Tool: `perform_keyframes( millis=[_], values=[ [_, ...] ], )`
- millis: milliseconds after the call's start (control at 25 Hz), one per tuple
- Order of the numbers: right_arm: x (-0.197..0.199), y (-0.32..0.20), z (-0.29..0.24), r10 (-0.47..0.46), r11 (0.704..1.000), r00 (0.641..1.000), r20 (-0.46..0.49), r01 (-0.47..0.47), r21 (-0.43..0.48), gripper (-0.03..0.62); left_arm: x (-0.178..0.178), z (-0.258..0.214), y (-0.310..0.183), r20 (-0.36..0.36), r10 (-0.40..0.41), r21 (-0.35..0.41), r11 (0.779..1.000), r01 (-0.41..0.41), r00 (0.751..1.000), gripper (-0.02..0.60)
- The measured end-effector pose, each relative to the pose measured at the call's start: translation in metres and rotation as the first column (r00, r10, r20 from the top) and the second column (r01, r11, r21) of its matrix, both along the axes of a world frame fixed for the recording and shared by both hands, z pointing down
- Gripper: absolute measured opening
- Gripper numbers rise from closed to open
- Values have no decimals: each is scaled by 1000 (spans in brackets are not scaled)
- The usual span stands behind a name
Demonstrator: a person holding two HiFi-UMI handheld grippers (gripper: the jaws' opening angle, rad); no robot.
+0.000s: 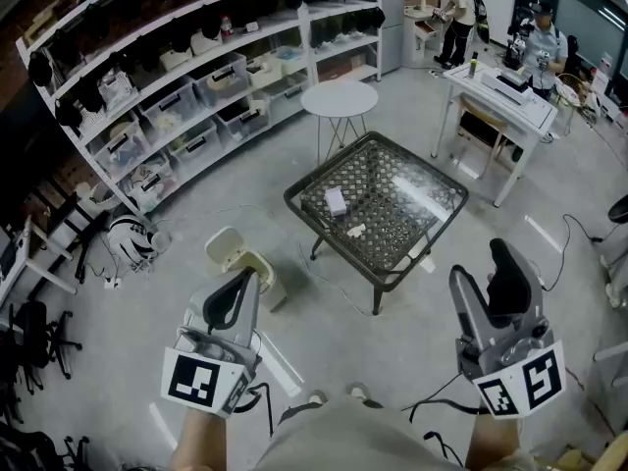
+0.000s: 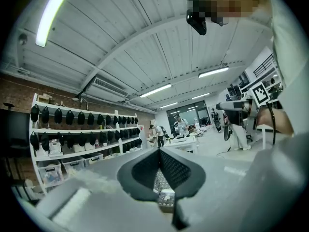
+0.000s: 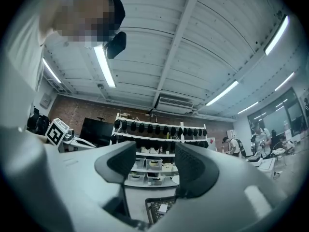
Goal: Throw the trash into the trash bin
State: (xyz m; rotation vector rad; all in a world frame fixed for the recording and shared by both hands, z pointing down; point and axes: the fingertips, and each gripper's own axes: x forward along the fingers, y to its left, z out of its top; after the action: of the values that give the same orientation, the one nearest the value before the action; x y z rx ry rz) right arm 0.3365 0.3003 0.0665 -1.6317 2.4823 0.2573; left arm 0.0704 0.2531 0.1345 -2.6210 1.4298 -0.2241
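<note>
nothing binned yet: white box point(image 1: 336, 201), paper scrap point(image 1: 355, 230) lie on table point(image 1: 312, 212) at 12 o'clock; trash bin point(image 1: 235, 253) at 11. my left gripper point(image 1: 238, 285) pressed together, right gripper point(image 1: 498, 263) spread, both empty.

The head view looks steeply down on the floor point(image 1: 324, 332), the left gripper point(image 1: 231, 297) and right gripper point(image 1: 500, 273) close at its lower edge, the desk point(image 1: 402, 189) well ahead; each gripper view sits low behind its own jaws, facing roughly level toward the shelving point(image 1: 196, 77); all three views share desk and shelving.
</note>
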Motion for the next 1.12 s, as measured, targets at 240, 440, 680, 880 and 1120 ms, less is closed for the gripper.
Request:
perform_keyframes(
  millis=[240, 440, 680, 880, 1120],
  values=[
    [21, -5, 9, -46, 999, 999, -1, 46, -24, 258, 17, -1, 1, 9, -46, 6, 999, 46, 999, 3],
    [24, -11, 17, -77, 996, 997, 7, 77, -42, 258, 19, 4, 5, 22, -70, -7, 997, 70, 997, 3],
    [20, -23, 34, -101, 993, 995, 12, 102, -65, 258, 21, 17, 0, 29, -82, -20, 996, 82, 996, 3],
    [13, -41, 46, -105, 991, 994, 10, 105, -82, 259, 19, 27, -17, 32, -73, -28, 997, 74, 997, 3],
    [-4, -72, 53, -103, 989, 995, -3, 102, -106, 259, 6, 31, -50, 21, -60, -36, 998, 61, 998, 3]
  ],
)
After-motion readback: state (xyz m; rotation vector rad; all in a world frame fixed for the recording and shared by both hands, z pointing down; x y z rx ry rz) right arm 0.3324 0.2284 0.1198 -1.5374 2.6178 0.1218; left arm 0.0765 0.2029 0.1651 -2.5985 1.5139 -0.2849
